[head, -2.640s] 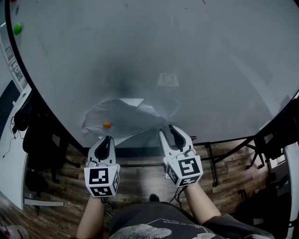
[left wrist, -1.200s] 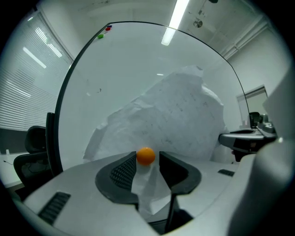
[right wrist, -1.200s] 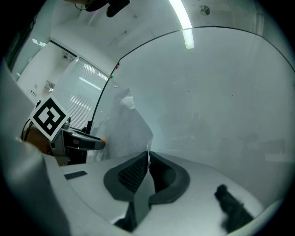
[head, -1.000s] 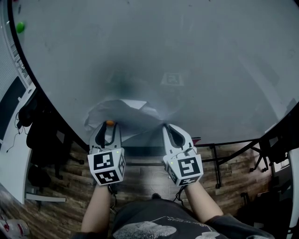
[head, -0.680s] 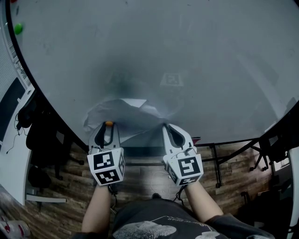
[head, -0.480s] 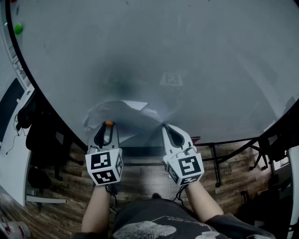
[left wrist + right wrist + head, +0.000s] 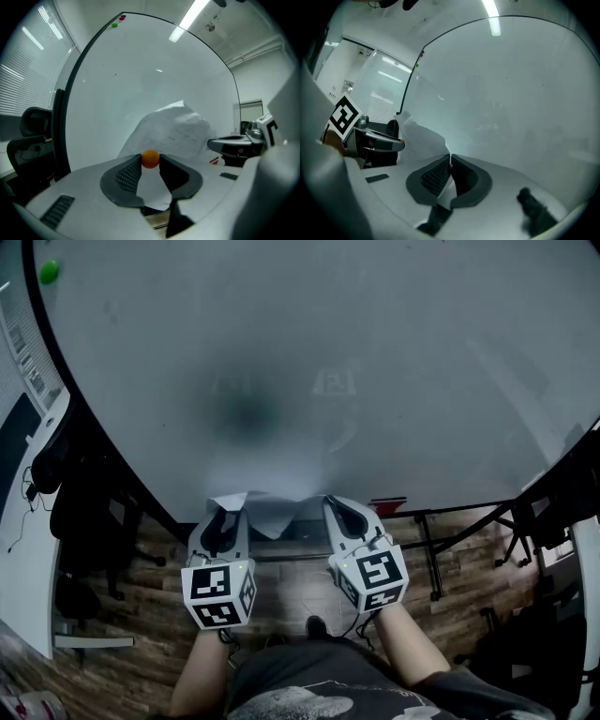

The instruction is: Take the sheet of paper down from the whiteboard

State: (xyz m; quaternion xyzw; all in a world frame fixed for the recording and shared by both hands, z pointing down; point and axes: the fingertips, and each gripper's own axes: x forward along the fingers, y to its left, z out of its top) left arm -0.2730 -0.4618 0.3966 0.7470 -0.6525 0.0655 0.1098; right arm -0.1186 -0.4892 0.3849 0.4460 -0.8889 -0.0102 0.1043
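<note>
Nearest us, our left gripper [image 7: 150, 162] has its jaws clamped on the orange magnet [image 7: 150, 159], with the sheet of paper [image 7: 174, 133] lying just beneath it. Our right gripper [image 7: 450, 161] pinches the sheet's other edge, jaws pressed together. The crumpled sheet spans side to side between both, low centre in the head view, against the whiteboard [image 7: 328, 352] beyond.

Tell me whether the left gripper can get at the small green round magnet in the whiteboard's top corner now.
Probably not: the left gripper is shut on a small orange round magnet low down, and the green magnet sits far above.
</note>
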